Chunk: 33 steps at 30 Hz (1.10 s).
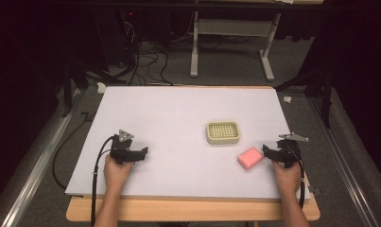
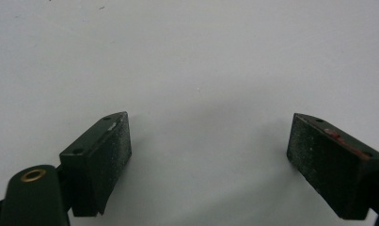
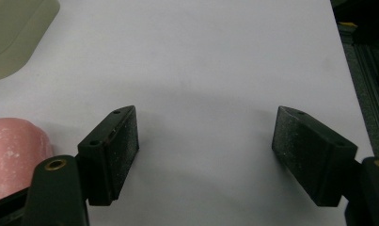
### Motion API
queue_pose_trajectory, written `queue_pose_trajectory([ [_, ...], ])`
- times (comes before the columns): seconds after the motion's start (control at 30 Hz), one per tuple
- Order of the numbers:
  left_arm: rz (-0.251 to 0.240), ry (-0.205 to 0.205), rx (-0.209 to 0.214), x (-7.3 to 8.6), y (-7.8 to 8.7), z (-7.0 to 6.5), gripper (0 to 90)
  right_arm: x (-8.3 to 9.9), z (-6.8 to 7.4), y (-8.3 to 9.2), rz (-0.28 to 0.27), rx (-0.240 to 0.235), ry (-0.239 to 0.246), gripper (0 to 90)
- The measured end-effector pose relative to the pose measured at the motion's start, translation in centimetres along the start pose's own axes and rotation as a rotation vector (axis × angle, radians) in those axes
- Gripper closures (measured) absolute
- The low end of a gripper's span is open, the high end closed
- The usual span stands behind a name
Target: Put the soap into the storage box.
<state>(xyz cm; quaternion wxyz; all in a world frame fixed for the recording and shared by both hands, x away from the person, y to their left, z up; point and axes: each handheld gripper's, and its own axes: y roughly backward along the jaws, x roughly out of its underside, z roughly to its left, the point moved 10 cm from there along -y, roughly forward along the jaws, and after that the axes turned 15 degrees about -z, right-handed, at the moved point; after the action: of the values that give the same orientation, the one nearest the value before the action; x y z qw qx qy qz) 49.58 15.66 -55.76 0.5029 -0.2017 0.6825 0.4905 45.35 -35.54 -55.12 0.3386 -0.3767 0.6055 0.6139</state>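
A pink bar of soap (image 1: 250, 157) lies on the white table top (image 1: 178, 113), just in front and to the right of a cream soap dish (image 1: 223, 133) with a slotted grid. My right gripper (image 1: 271, 152) rests at the table's front right, right beside the soap, and stands open with bare table between its pads. In the right gripper view the soap (image 3: 13, 153) sits left of the left pad (image 3: 116, 150), and the dish's corner (image 3: 18, 33) shows at the top left. My left gripper (image 1: 140, 154) rests at the front left, open (image 2: 208, 146) over bare table.
A wooden edge (image 1: 193, 208) runs along the table's front. Metal rails (image 1: 41, 156) flank both sides. Past the far edge stand a grey frame (image 1: 230, 28) and tangled cables (image 1: 145, 61) on the floor. A small white object (image 1: 101, 87) lies off the far left corner.
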Motion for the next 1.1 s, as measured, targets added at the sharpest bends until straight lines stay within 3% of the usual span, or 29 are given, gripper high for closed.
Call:
queue_pose_trajectory([
  [1.1, 0.0, 0.003, -0.002, -0.01, 0.01, 0.05, 14.7, -0.02, 0.1, 0.0, 0.012, -0.013, 0.003, 20.9],
])
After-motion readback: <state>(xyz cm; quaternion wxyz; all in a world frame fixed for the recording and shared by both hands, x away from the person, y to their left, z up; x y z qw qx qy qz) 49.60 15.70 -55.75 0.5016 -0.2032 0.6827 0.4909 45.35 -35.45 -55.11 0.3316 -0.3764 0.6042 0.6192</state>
